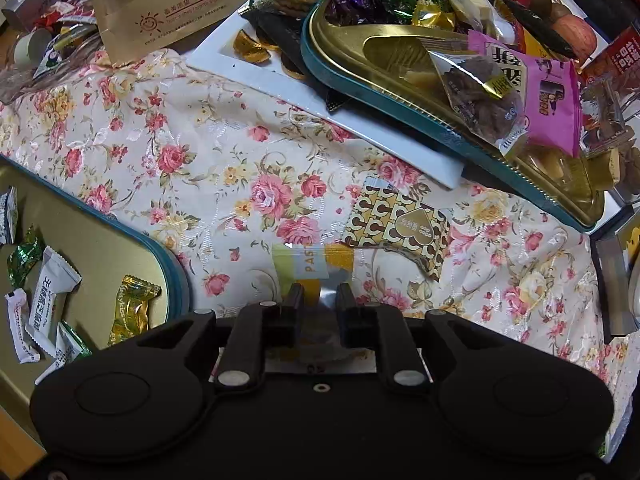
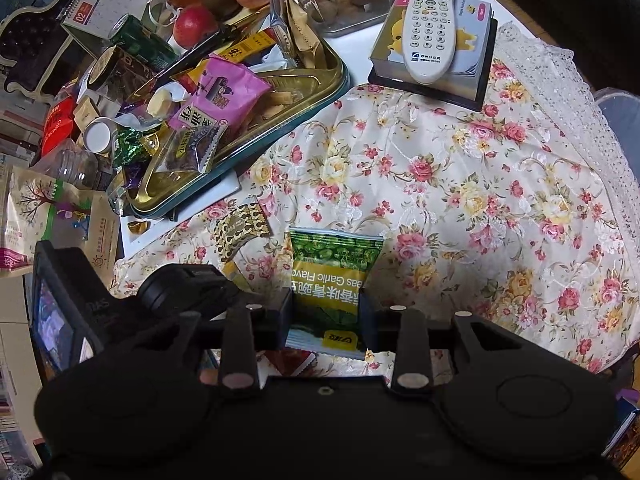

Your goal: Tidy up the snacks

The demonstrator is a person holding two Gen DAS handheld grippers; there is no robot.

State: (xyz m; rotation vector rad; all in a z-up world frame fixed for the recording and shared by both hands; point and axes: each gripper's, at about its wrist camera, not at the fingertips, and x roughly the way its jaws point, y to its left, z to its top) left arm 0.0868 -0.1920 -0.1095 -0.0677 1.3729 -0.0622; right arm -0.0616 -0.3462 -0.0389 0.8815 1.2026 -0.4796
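Snacks lie all about me on the surface, which wears a cream cloth (image 1: 168,120) printed with pink roses. My left tongs (image 1: 319,296) point steeply down and are pinched shut on a small yellow-and-white sachet (image 1: 310,264) with silver foil at its near end; the sachet rests on the cloth between the two black fingers (image 1: 294,300). Just beyond it lies a flat gold-and-brown patterned packet (image 1: 400,228) bearing a heart. To the left sits a teal-rimmed gold tin tray (image 1: 96,248) holding a few wrapped sweets: white sachets (image 1: 52,296), a green one (image 1: 24,254) and a gold one (image 1: 130,312). Farther off, a second teal-rimmed gold tray (image 1: 360,92) rests tilted on a white board (image 1: 280,92) and is heaped with sweets, among them a bright pink packet (image 1: 552,92). My right tongs (image 2: 326,312) grip a green-and-yellow bag of garlic peas (image 2: 334,268) by its sides, its far end standing clear above the cloth. Well beyond, a white remote control (image 2: 430,24) lies on a yellow-pictured box (image 2: 476,68).
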